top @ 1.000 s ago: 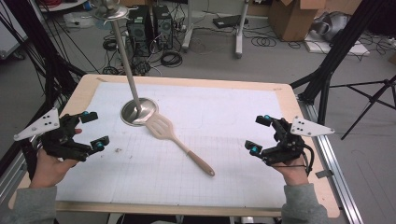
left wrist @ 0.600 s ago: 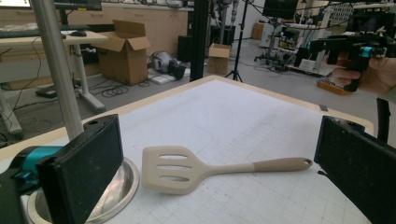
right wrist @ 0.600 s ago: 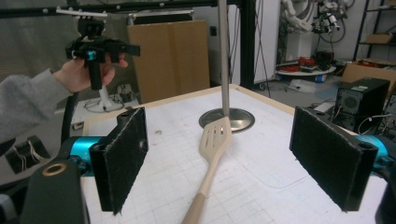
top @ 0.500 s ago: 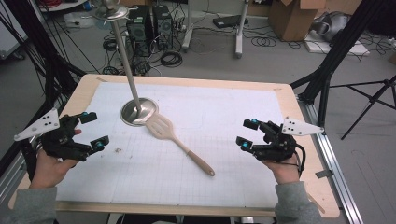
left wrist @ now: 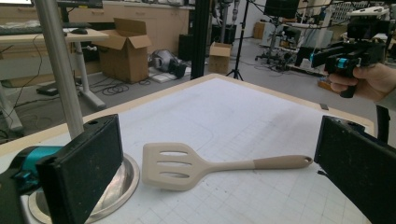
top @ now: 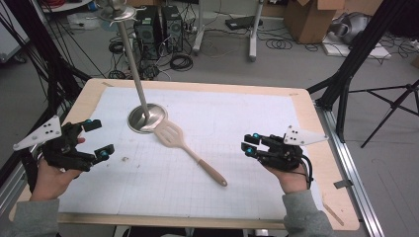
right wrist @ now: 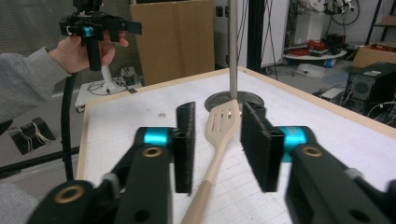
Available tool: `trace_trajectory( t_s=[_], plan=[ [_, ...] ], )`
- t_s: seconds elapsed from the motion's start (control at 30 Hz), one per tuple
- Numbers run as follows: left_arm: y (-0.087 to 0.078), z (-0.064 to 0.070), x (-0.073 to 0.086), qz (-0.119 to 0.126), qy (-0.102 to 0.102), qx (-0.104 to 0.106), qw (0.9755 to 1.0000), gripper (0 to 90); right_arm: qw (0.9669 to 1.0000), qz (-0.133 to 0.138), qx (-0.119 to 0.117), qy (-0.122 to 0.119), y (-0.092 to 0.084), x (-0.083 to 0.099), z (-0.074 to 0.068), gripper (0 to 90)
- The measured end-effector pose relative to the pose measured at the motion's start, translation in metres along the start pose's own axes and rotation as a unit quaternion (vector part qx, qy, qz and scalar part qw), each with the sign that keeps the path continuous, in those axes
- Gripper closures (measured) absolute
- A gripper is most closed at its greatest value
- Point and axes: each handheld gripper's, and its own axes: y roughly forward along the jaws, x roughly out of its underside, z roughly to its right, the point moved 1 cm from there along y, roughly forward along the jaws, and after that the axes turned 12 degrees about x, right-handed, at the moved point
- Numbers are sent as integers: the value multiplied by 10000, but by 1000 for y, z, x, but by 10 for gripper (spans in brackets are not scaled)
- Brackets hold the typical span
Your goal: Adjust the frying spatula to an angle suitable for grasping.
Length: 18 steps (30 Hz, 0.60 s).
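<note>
A beige slotted spatula lies on the white gridded mat, blade toward the stand, handle pointing to the near right. My left gripper hovers at the mat's left edge, jaws wide open and empty; in the left gripper view the spatula lies ahead between them. To the right of the handle's end and apart from it is my right gripper. Its jaws have just been closing to a narrower gap and grip nothing. In the right gripper view the spatula lines up with that gap.
A metal stand with a round base and a tall pole rises just behind the spatula's blade. The mat lies on a wooden tabletop. Cardboard boxes, cables and tripod legs crowd the floor beyond.
My right gripper has shifted left and a little down toward the spatula's handle, and its jaws have narrowed. The left gripper and the spatula have stayed put.
</note>
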Motion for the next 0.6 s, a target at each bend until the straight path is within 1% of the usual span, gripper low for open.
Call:
trace_trajectory(
  t_s=[0.03,0.07,0.1,0.13,0.33,0.37,0.4,0.43,0.5,0.6],
  plan=[
    [0,0,0,-7,8,-5,10000,18,10000,-37,-70,53,2,0,-1,732],
    [0,0,0,-11,10,-7,10000,17,10000,-25,-73,9,3,1,-1,757],
    [0,0,1,-12,-2,-14,10000,17,10000,-25,-73,9,3,1,-1,757],
    [-1,0,1,-28,1,-27,10000,18,10000,-16,-51,-50,5,2,-3,798],
    [-4,1,1,2,-3,-56,10000,18,9998,-114,-126,-53,12,5,-5,882],
    [-4,1,1,5,-4,-56,10000,18,9998,-173,-113,-17,15,7,-7,891],
    [-4,1,1,11,-7,-52,10000,18,9998,-173,-113,-17,15,7,-7,891],
    [-4,1,1,6,-11,-56,10000,18,9996,-202,-173,-8,19,8,-7,891],
    [-4,1,2,-15,-8,-63,10000,18,9995,-284,-145,-36,22,9,-9,892],
    [-3,2,2,-29,-16,-66,10000,18,9992,-361,-143,-3,26,12,-10,892]
  ],
)
